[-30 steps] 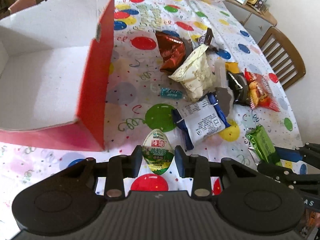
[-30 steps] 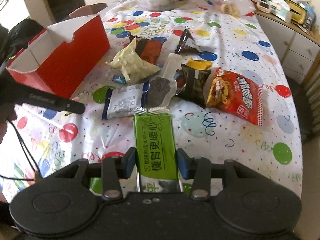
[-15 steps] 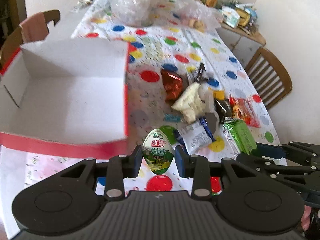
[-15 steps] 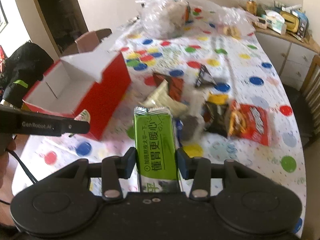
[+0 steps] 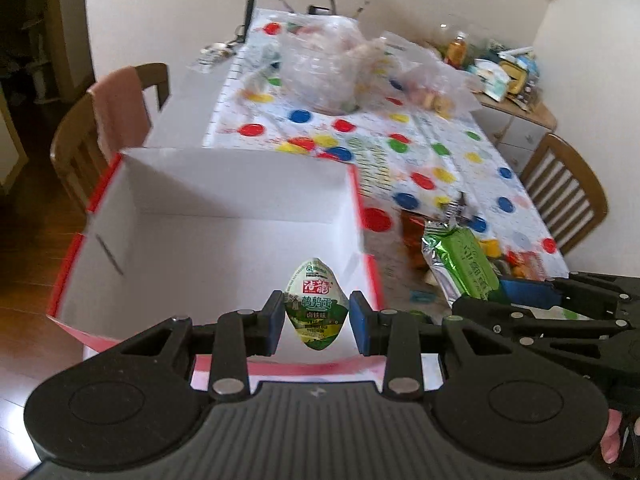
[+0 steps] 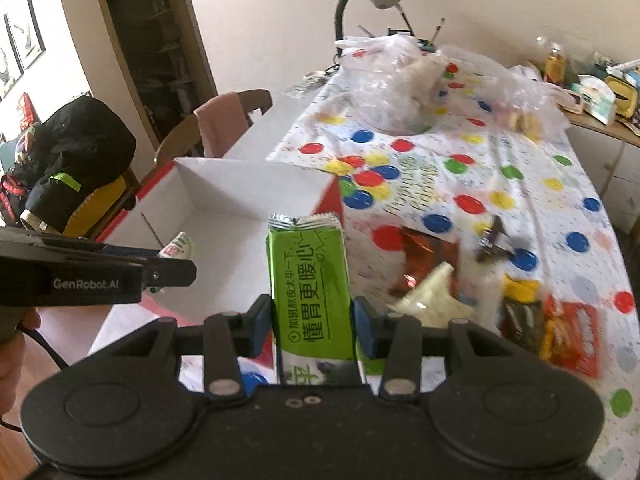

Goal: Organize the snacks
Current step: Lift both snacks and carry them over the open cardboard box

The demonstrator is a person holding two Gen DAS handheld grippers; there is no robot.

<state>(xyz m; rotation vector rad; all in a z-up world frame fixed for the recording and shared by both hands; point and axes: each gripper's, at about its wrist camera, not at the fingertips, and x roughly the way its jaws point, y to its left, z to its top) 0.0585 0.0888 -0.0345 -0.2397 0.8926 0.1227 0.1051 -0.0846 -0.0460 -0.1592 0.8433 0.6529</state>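
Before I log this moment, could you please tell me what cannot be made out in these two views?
- Left wrist view: snacks beside the red box are motion-blurred; only the green wafer pack in the right claw reads clearly.
- Right wrist view: the egg-shaped pouch is mostly hidden behind the left claw.
- Right wrist view: the pack's lower end is hidden by the gripper body.
- Both views: the clear bags hold contents too blurred to name.
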